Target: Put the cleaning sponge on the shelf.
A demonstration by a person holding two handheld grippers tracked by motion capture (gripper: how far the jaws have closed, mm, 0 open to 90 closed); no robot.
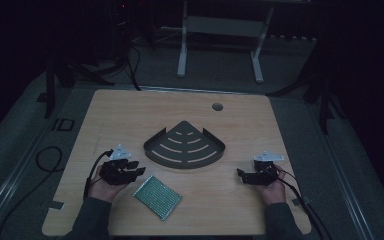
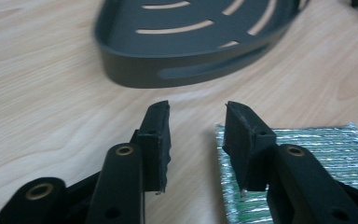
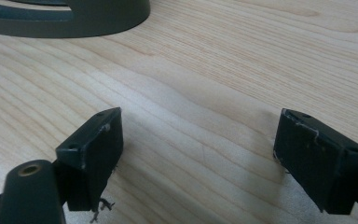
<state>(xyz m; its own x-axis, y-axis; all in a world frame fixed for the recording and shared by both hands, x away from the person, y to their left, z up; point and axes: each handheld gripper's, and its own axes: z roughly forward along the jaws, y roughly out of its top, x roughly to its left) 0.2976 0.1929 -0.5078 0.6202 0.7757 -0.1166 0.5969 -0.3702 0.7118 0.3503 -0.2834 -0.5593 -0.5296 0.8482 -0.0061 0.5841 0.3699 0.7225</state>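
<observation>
No legible text, label, brand, number or sign appears on the table [image 1: 130, 107], the slotted tray [image 1: 185, 145] or the foil-covered pad [image 1: 157, 196]; the surroundings are too dark to read.

Corner shelf [image 1: 185, 145]: dark grey, curved slot pattern. Sponge pad [image 1: 157, 196]: green-silver, fine ribbed weave. Table [image 1: 130, 115]: light wood grain. Left gripper [image 2: 196, 122] and right gripper [image 3: 198, 135]: black.

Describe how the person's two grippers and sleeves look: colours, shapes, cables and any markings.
Both the left gripper and the right gripper are black, each with two blocky, flat-faced jaws, brass-coloured pivot pins and a grey three-cornered plate on top. A black cable trails from each. The sleeves are dark grey-green. No markings show.
</observation>
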